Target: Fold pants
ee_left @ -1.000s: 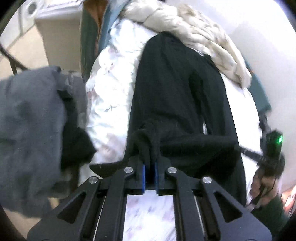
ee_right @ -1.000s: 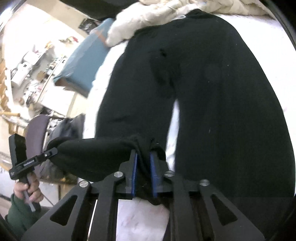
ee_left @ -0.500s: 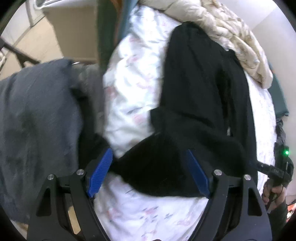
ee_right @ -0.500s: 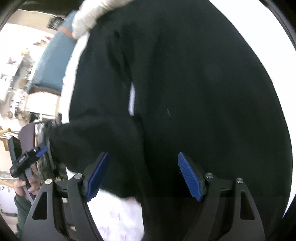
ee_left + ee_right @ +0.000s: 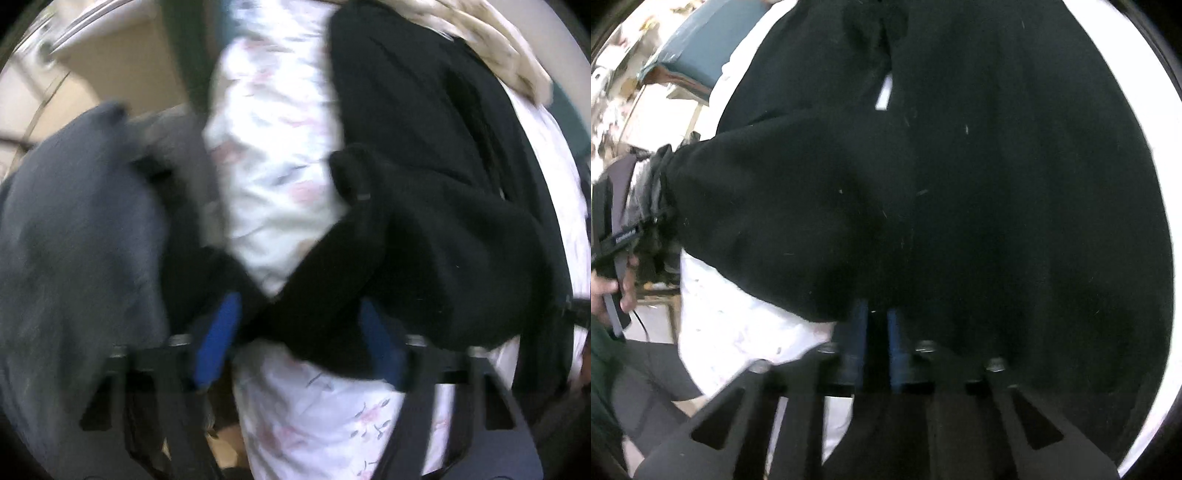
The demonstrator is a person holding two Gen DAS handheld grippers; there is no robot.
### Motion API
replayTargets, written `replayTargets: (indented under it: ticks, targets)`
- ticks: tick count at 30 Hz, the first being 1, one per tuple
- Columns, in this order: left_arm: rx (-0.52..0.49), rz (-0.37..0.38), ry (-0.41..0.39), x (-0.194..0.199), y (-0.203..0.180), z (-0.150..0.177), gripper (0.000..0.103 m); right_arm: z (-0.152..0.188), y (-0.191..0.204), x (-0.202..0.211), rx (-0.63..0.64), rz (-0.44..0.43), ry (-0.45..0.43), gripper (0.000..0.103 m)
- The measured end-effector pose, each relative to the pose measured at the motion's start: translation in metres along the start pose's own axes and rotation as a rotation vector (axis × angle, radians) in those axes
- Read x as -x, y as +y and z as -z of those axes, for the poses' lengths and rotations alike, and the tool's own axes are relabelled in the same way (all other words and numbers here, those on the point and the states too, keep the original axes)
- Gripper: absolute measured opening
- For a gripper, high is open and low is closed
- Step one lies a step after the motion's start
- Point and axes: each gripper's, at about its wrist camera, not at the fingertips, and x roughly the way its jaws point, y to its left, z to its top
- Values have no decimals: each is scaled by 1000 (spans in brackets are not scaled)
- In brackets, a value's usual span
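Note:
Black pants [image 5: 424,155] lie on a white floral bedsheet [image 5: 280,122], with their near end folded back over the legs. My left gripper [image 5: 299,339] is open, its blue pads on either side of the folded black cloth edge. In the right wrist view the pants [image 5: 960,184] fill most of the frame. My right gripper [image 5: 877,339] has its blue pads close together with black cloth between them, at the near edge of the fold.
A grey garment [image 5: 74,240] lies in a heap left of the bed. A cream blanket [image 5: 498,48] is bunched at the far end. A blue chair [image 5: 701,48] and a cluttered floor lie at the left. The hand with the left gripper [image 5: 613,258] shows there.
Both grippers let go of the pants' end and opened. The left stays open over the fold; the right has closed again on the cloth. Both views are closer to the pants.

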Motion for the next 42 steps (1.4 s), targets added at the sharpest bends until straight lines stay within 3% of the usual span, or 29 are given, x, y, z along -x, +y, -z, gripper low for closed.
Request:
replayTargets:
  ticks: [3,5,6,11,15,17,19,22,24,27,31,32,33,34,35,36,38,39,42]
  targets:
    - [-34,-6,9,-3,-11,-3,32,1,0,11,16,-17,-25,4]
    - [-56,-1,1,-2,-17,-6,8,1,0,19,21,-20,-48,4]
    - [-62,4,14,-3,-20,-8,5,1,-1,23,17,-28,-60,4]
    - [-10,58,24,26,-18,-4,3,-3,-3,53,-3,-128,-113,4]
    - [109,181,-40,67,-13,3,3,-7,4,82,-25,-262,-156,4]
    - [147,265,-125,95,-13,-5,3,-16,8,102,-35,-343,-224,4]
    - [172,297,-217,120,-11,-28,3,-32,7,121,-42,-384,-302,4]
    - [245,324,-278,136,0,-76,3,-77,-7,143,-91,-405,-428,4]
    - [253,284,-317,136,1,-122,3,-110,-19,149,-125,-381,-480,4]
    - [255,225,-332,110,-2,-186,4,-174,-43,135,-210,-349,-483,4]
    - [278,161,-236,29,-2,-248,10,-251,-71,70,-299,-262,-423,9]
    - [297,122,-195,8,1,-255,15,-261,-79,56,-326,-252,-412,9]
    - [327,82,-179,-6,5,-259,34,-267,-88,44,-349,-255,-409,17]
    - [349,74,-190,-14,9,-261,45,-274,-94,32,-366,-240,-410,31]
    - [358,76,-235,-13,14,-260,57,-278,-97,23,-382,-207,-407,68]
    - [346,74,-280,-9,17,-256,64,-277,-100,18,-395,-205,-415,80]
    - [276,16,-351,0,18,-247,77,-272,-104,19,-352,-213,-446,79]
    - [246,-8,-361,0,18,-244,79,-268,-100,23,-297,-158,-472,79]
    - [80,-60,-308,-13,6,-238,79,-260,-89,24,-136,-41,-485,79]
